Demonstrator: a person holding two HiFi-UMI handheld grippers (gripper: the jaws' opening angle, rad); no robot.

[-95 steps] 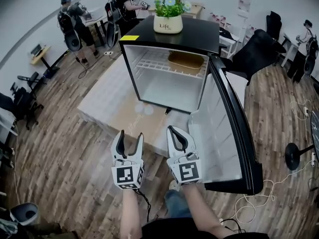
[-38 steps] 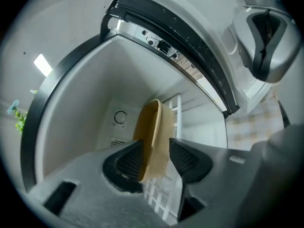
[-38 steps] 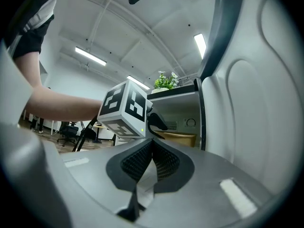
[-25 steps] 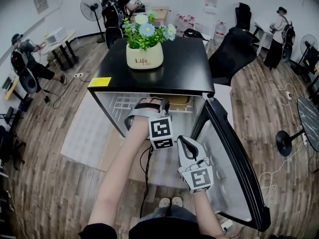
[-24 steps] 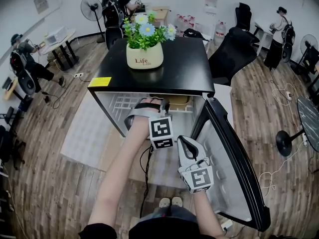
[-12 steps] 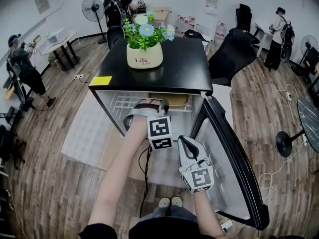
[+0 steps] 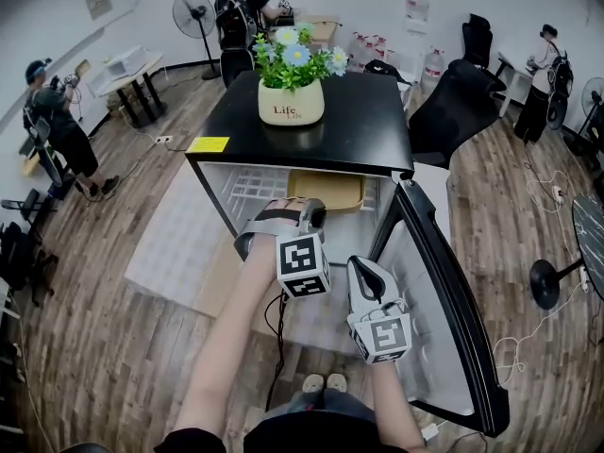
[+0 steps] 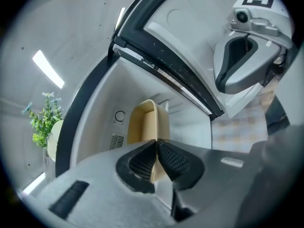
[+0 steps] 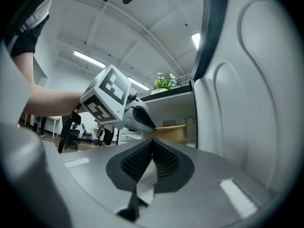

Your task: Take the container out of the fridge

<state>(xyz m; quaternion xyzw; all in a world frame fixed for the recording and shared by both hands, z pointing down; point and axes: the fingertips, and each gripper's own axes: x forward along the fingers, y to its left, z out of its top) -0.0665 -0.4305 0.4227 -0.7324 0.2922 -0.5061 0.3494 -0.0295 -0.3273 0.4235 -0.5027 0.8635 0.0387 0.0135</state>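
**Open fridge, person reaching in.** The black fridge [image 7: 368,135] is standing with its door [image 7: 442,281] swung out to the right. A flower pot [image 7: 291,102] is sitting on its top, left of centre, and a yellow label [image 7: 209,144] is lying at the top's front left corner.

The tan container [image 7: 330,189] is resting on the wire shelf [image 7: 251,185], in the shelf's right half. It is showing below the top's front edge more fully than half a second ago.

The left hand-held gripper [image 7: 316,212] is reaching in over the shelf's front edge. Its jaws are pinching the container's near rim, with the tan wall passing between the ribbed pads [image 8: 142,163]. Some four seconds ago this hand-held gripper was hanging outside, in front of the fridge, with its jaws spread in a V. The container was then lying untouched toward the shelf's right rear corner.

The right hand-held gripper [image 7: 359,267] is hanging outside, just beside the door's inner face, with its jaws pressed together on nothing. It is keeping much the same place as a second ago.
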